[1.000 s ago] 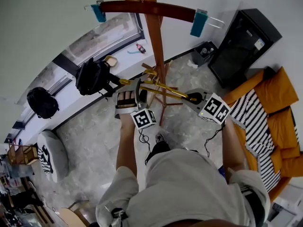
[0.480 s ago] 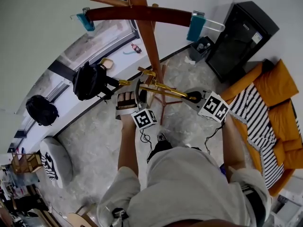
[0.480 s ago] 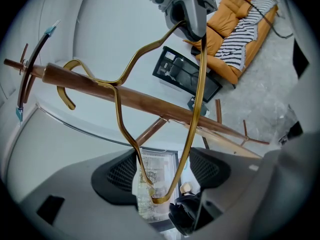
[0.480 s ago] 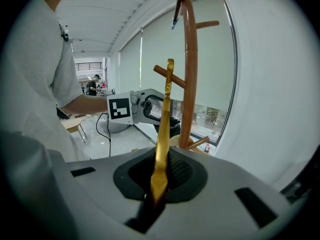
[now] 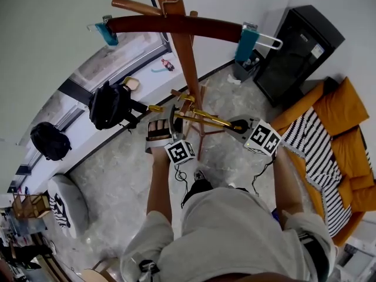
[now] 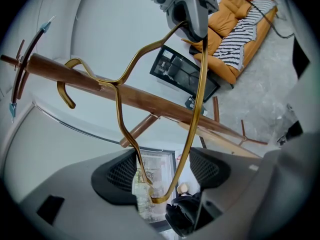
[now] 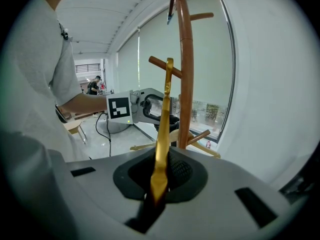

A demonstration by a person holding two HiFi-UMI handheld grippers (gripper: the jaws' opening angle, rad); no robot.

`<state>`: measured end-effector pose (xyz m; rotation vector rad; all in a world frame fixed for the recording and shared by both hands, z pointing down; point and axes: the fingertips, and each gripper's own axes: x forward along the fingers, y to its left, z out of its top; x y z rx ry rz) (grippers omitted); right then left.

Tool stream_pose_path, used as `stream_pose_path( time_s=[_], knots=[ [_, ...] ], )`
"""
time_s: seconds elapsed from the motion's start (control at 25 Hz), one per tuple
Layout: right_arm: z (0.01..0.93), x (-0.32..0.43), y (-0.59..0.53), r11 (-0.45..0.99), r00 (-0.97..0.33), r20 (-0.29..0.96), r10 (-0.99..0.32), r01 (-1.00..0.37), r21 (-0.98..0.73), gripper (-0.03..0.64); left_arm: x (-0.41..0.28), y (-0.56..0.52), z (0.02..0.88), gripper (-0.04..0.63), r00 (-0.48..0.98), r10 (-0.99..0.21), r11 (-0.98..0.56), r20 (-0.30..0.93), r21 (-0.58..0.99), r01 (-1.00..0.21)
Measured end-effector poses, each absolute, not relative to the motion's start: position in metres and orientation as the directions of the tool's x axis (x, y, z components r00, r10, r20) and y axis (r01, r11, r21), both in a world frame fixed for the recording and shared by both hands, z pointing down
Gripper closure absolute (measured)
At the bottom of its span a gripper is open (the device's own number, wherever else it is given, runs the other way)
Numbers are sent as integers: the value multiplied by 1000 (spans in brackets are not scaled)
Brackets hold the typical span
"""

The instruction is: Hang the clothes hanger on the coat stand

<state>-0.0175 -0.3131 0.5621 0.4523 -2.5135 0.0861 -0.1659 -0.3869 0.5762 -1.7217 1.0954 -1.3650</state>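
The left hand-held gripper [image 5: 169,117] and right hand-held gripper [image 5: 237,124] both clamp the hanger [image 5: 205,117]; if tilted, its hook [image 6: 59,86] could miss the peg [image 6: 141,127] and slide down the stand [image 5: 188,57].

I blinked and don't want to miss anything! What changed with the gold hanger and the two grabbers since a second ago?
Very little. The left gripper and right gripper have carried the gold hanger slightly lower beside the coat stand. Nothing was grabbed or let go: each gripper's fingers stay closed on one end of the hanger. The stand itself stayed put.
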Motion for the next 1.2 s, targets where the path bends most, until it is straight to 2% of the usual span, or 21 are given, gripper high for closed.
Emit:
stream_pose_path(
  time_s=[0.8,1.2],
  knots=[
    [585,-5,-339,894,-677,601,-425,-420,159,606,-158,-402,595,259,122,-906,-422,405,-882,-210],
    [589,-2,-344,861,-646,582,-493,-457,222,606,-159,-400,595,258,142,-928,-372,345,-891,-262]
  ],
)
